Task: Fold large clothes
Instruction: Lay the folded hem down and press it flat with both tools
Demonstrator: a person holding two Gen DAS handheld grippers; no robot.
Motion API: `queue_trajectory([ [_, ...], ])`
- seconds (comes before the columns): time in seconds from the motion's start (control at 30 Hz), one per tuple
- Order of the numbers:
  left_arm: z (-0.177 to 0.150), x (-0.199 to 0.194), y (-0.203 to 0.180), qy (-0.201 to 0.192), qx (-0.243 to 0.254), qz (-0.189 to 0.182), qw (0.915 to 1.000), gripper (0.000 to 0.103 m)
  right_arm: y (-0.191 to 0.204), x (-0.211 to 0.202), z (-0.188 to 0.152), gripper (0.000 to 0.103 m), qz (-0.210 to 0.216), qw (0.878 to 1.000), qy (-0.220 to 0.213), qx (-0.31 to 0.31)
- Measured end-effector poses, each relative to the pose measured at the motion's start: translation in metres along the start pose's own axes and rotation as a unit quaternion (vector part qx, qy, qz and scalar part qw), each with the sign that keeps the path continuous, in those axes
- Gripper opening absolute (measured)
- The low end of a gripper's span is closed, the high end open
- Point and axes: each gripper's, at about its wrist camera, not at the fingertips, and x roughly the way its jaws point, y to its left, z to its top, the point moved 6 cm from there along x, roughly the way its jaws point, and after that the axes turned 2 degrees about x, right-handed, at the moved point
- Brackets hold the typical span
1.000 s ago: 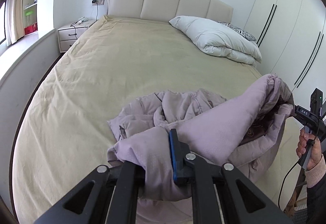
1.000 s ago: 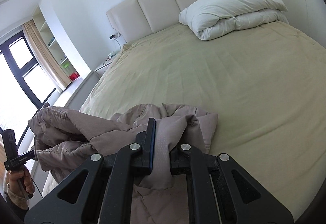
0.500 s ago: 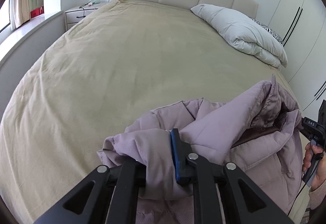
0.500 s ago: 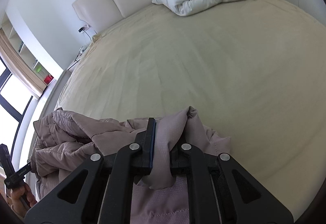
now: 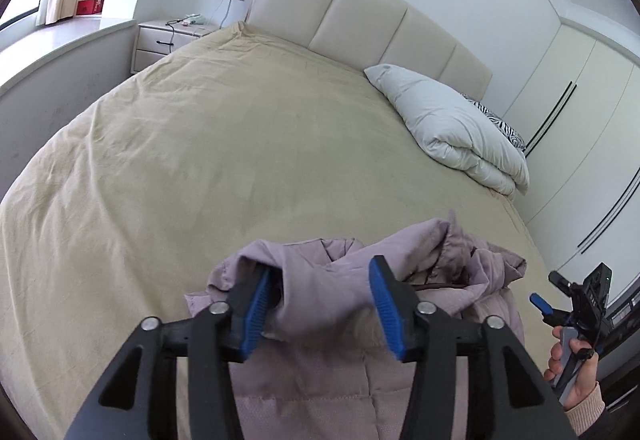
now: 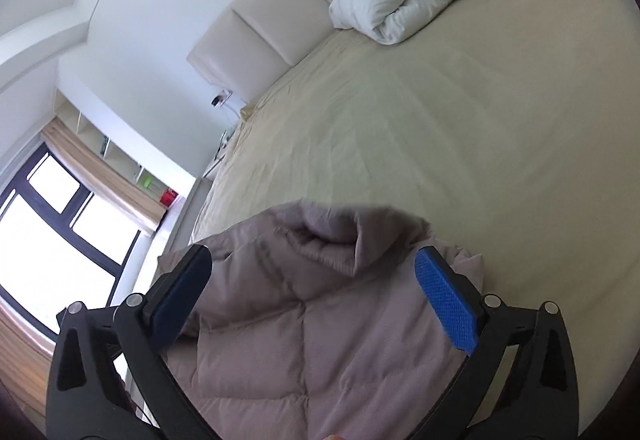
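A mauve quilted puffer jacket [image 5: 332, 304] lies bunched at the near edge of the beige bed [image 5: 208, 144]. My left gripper [image 5: 320, 310] is open, its blue pads apart on either side of a fold of the jacket. In the right wrist view the same jacket [image 6: 304, 304] spreads under my right gripper [image 6: 316, 294], which is open with its pads wide apart over the fabric. The right gripper also shows in the left wrist view [image 5: 576, 300], held in a hand at the bed's near right corner.
A folded white duvet [image 5: 456, 128] with a zebra-print pillow [image 5: 500, 124] lies at the head of the bed on the right. A padded headboard [image 5: 360, 16], a nightstand [image 5: 168, 40], white wardrobes [image 5: 580, 112] and a window [image 6: 52, 224] surround the bed.
Both grippers were shut on folds of the jacket and have opened. The jacket has dropped from its lifted, stretched position onto the near edge of the bed.
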Motion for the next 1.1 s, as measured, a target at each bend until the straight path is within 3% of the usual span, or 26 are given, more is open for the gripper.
queue_trajectory([
  [0.03, 0.002, -0.003, 0.003, -0.006, -0.006, 0.005, 1.0, 0.065, 0.005, -0.002, -0.004, 0.103, -0.023, 0.999, 0.016, -0.016],
  [0.13, 0.005, -0.012, 0.007, -0.016, -0.012, 0.029, 0.9994, 0.066, 0.029, 0.0, -0.019, 0.103, -0.067, 0.993, 0.042, -0.086],
  [0.2, 0.0, -0.011, -0.013, -0.017, 0.042, 0.052, 0.9976, 0.066, 0.044, 0.002, -0.029, 0.103, -0.079, 0.989, 0.042, -0.114],
  [0.37, -0.023, 0.026, -0.067, 0.002, 0.178, 0.118, 0.9768, 0.066, 0.088, 0.031, -0.063, 0.097, -0.108, 0.975, 0.065, -0.183],
  [0.47, -0.032, 0.063, -0.072, 0.021, 0.21, 0.158, 0.9645, 0.066, 0.103, 0.056, -0.083, 0.096, -0.147, 0.961, 0.074, -0.221],
  [0.63, -0.041, 0.11, -0.05, 0.053, 0.222, 0.199, 0.9529, 0.068, 0.077, 0.104, -0.096, 0.096, -0.188, 0.956, 0.103, -0.201],
  [0.77, -0.038, 0.129, -0.027, 0.062, 0.198, 0.196, 0.9584, 0.08, 0.049, 0.135, -0.097, 0.097, -0.196, 0.954, 0.112, -0.197],
  [0.87, -0.04, 0.141, -0.017, 0.069, 0.178, 0.182, 0.9646, 0.081, 0.04, 0.15, -0.098, 0.1, -0.198, 0.951, 0.12, -0.203],
  [1.1, -0.039, 0.16, -0.017, 0.062, 0.182, 0.178, 0.9651, 0.082, 0.026, 0.17, -0.097, 0.103, -0.199, 0.954, 0.095, -0.205],
])
